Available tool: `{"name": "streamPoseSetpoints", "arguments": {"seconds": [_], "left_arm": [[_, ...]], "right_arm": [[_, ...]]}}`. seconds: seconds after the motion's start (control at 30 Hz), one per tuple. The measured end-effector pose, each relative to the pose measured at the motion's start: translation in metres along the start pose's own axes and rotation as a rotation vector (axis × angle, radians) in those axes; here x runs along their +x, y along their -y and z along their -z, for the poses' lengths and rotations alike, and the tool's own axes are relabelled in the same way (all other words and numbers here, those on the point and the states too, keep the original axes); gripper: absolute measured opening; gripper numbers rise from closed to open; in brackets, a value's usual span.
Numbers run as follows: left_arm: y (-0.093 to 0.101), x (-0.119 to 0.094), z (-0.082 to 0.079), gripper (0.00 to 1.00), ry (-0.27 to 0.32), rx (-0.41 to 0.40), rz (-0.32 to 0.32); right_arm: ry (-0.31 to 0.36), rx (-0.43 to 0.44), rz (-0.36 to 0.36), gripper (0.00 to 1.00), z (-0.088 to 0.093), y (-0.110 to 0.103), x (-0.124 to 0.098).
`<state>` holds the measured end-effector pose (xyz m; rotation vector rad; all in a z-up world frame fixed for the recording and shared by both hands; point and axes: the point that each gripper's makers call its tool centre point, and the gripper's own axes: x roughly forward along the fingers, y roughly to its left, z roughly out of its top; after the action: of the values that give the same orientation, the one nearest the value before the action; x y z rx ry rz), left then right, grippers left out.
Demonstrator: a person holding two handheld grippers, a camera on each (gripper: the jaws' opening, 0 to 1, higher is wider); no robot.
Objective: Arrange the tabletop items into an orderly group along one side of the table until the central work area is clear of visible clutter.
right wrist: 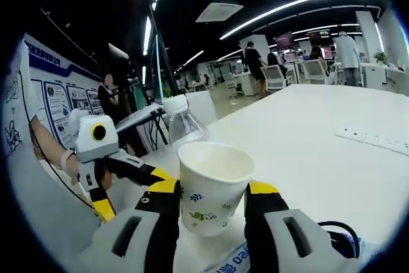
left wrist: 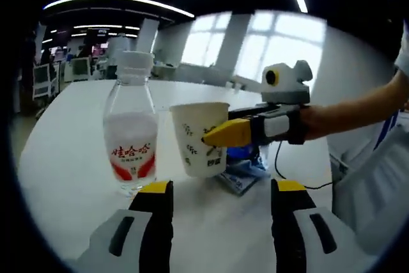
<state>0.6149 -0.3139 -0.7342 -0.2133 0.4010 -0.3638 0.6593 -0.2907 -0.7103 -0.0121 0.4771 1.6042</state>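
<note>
While the right gripper [right wrist: 211, 212] clasped a paper cup [right wrist: 211, 187] beside the bottle [left wrist: 130, 135], arm outstretched, the left gripper [left wrist: 220, 190] hovered spread wide over the white table [left wrist: 70, 158].

A clear capped water bottle [left wrist: 131, 132] with a red label stands upright on the white tabletop [left wrist: 77, 132], just beside an upright, open white paper cup [left wrist: 200, 137]; a blue packet [left wrist: 243, 172] lies behind the cup.

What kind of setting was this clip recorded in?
Most likely an open-plan office. The big white table stands in a hall with long ceiling light strips, rows of desks with chairs and monitors where people stand, and a printed wall poster. Tall windows light the far side.
</note>
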Motion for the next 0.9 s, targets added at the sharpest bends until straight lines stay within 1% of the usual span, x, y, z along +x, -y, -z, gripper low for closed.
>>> {"name": "streamPoseSetpoints", "arguments": {"seconds": [0.1, 0.17, 0.23, 0.43, 0.5, 0.6, 0.63, 0.77, 0.9], "left_arm": [[0.005, 0.006, 0.002, 0.56, -0.007, 0.003, 0.008], [0.006, 0.008, -0.001, 0.55, 0.008, 0.008, -0.006], [0.006, 0.009, -0.005, 0.56, 0.021, 0.019, -0.013], [0.005, 0.012, -0.005, 0.55, 0.018, 0.030, -0.004], [0.005, 0.012, -0.004, 0.53, 0.017, 0.030, -0.002], [0.006, 0.011, -0.008, 0.45, 0.031, 0.049, 0.013], [0.007, 0.011, -0.008, 0.44, 0.034, 0.054, 0.014], [0.005, 0.011, -0.008, 0.43, 0.033, 0.060, 0.009], [0.002, 0.011, -0.007, 0.39, 0.038, 0.064, 0.001]], "right_arm": [[-0.002, -0.019, -0.008, 0.36, 0.003, -0.006, -0.004], [-0.004, -0.027, -0.013, 0.36, 0.005, -0.009, -0.006], [-0.003, -0.043, -0.023, 0.36, 0.006, -0.013, -0.009], [-0.026, -0.072, -0.043, 0.36, 0.013, -0.020, -0.013], [-0.018, -0.058, -0.051, 0.36, 0.013, -0.023, -0.013], [-0.018, -0.054, -0.067, 0.36, 0.013, -0.027, -0.012], [-0.016, -0.055, -0.080, 0.36, 0.013, -0.031, -0.011], [-0.017, -0.056, -0.090, 0.36, 0.013, -0.035, -0.010], [-0.024, -0.055, -0.099, 0.36, 0.014, -0.037, -0.009]]}}
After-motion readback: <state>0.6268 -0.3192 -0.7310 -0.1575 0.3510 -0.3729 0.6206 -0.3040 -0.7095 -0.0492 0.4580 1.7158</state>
